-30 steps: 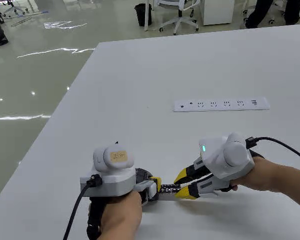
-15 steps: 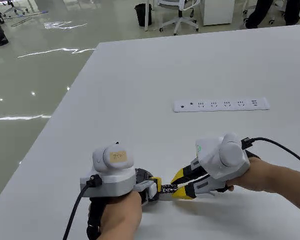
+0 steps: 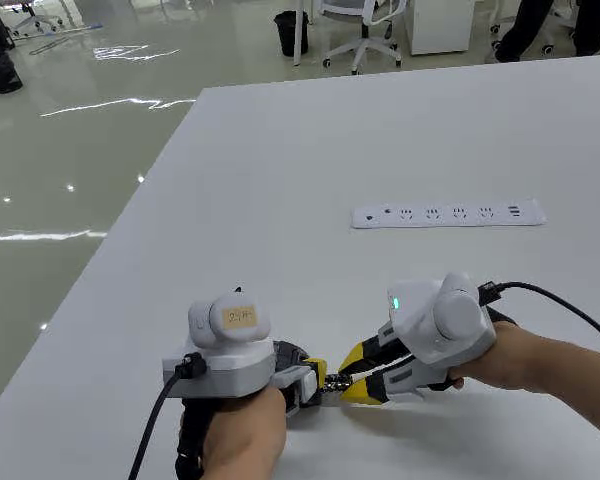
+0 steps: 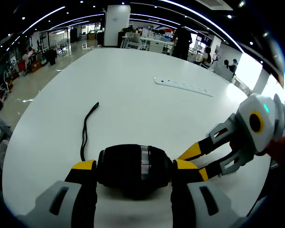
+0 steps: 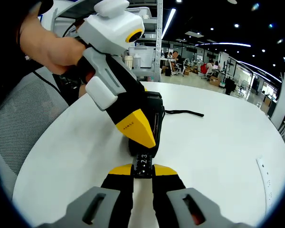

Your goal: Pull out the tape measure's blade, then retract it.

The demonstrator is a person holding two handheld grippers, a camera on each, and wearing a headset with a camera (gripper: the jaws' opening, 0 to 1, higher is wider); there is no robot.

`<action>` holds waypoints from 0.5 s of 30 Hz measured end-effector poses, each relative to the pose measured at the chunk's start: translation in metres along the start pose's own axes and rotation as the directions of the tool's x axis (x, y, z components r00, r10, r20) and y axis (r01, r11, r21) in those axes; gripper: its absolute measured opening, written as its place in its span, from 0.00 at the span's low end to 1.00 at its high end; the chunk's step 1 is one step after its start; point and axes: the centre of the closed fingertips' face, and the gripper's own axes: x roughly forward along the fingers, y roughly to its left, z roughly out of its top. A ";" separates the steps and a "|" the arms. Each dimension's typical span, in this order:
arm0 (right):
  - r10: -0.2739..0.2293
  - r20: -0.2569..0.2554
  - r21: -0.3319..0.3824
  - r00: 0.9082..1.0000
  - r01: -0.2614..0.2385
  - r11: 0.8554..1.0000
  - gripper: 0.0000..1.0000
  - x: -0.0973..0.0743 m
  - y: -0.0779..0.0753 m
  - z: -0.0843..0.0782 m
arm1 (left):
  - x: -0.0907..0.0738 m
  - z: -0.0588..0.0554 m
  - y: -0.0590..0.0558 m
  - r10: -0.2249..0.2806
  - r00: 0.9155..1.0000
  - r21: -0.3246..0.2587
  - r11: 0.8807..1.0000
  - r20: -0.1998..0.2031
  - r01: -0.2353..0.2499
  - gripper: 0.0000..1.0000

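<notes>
HOLDING THE LINE: Close to the near edge of the broad white bench [image 3: 380, 150], toward its left side, you pin the squat black plastic tape measure [image 4: 133, 161] to the surface with the left gripper [image 4: 134, 167], its yellow-tipped jaws clamped on the case from either side. The right gripper [image 5: 143, 172] meets it nose to nose, its own yellow-tipped jaws pressed together on the end of the narrow, digit-printed blade [image 5: 144, 165]. Only a short stub of that blade shows outside the case mouth. The tape measure's thin black wrist strap [image 4: 85, 128] trails loose across the bench beyond the case, and a long white power strip [image 3: 448, 213] lies well apart, farther in toward the right. With so little blade out, this reads as one end of the cycle: either the pull is about to begin or the retraction is nearly home, and the scene alone does not settle which. If the pull lies ahead, hold the left clamp firm and level and draw the right gripper straight away along the bench, in line with the case mouth, so the blade neither kinks nor slips from the pinch. If the blade is going home, ease the last stub in under control before parting the right jaws.
</notes>
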 end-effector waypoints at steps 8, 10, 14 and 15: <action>0.001 0.001 -0.003 1.000 -0.001 1.000 0.14 0.005 0.000 0.003 | 0.000 0.000 0.000 -0.003 1.000 -0.002 1.000 -0.002 0.003 0.59; 0.001 0.002 0.001 1.000 -0.001 1.000 0.14 0.006 -0.001 0.004 | 0.000 0.000 0.000 -0.004 1.000 -0.004 1.000 -0.002 0.004 0.59; 0.001 0.001 0.001 1.000 -0.001 1.000 0.14 0.008 -0.001 0.005 | 0.000 0.000 0.000 -0.005 1.000 -0.001 1.000 -0.002 0.005 0.59; 0.001 0.001 0.002 1.000 -0.001 1.000 0.14 0.009 -0.001 0.005 | 0.000 0.000 0.000 -0.005 1.000 -0.001 1.000 -0.003 0.005 0.59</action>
